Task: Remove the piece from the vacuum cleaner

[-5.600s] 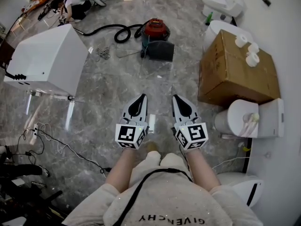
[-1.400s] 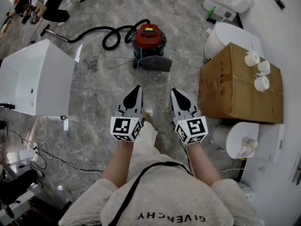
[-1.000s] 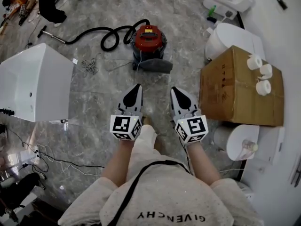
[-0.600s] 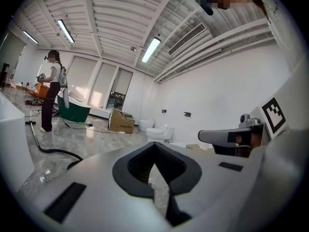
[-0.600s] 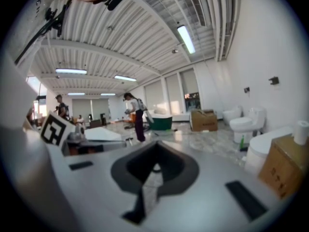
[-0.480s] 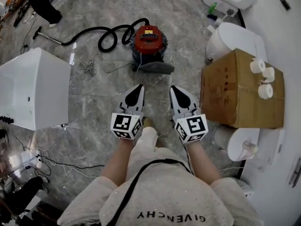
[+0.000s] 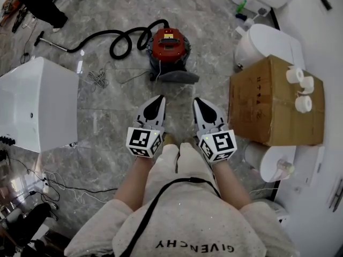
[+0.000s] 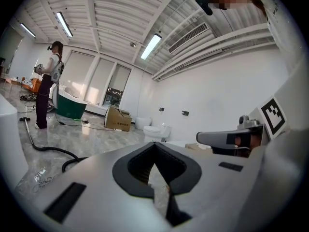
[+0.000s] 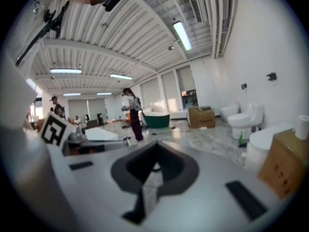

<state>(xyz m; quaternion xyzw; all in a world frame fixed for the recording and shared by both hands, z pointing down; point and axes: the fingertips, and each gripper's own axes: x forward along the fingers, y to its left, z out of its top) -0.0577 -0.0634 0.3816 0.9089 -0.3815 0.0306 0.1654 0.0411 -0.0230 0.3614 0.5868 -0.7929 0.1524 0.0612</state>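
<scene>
A red canister vacuum cleaner (image 7: 169,46) stands on the marble floor ahead of me, with a black hose (image 7: 119,38) curling away to its left and a dark flat piece (image 7: 178,77) lying at its near base. My left gripper (image 7: 159,98) and right gripper (image 7: 197,100) are held side by side at waist height, both shut and empty, well short of the vacuum. In the left gripper view the jaws (image 8: 155,146) meet at their tips and the hose (image 8: 48,150) shows on the floor. The right gripper view shows shut jaws (image 9: 155,145) with nothing between them.
A white bathtub (image 7: 33,103) stands to the left. A cardboard box (image 7: 273,100) with paper rolls (image 7: 301,88) sits to the right, with white toilets (image 7: 265,40) beyond and beside it. Loose cables (image 7: 48,170) lie on the floor at lower left. A person (image 8: 48,86) stands far off.
I have walked closer to the vacuum, which now sits nearer in the head view. Both grippers stay shut and level in front of me.
</scene>
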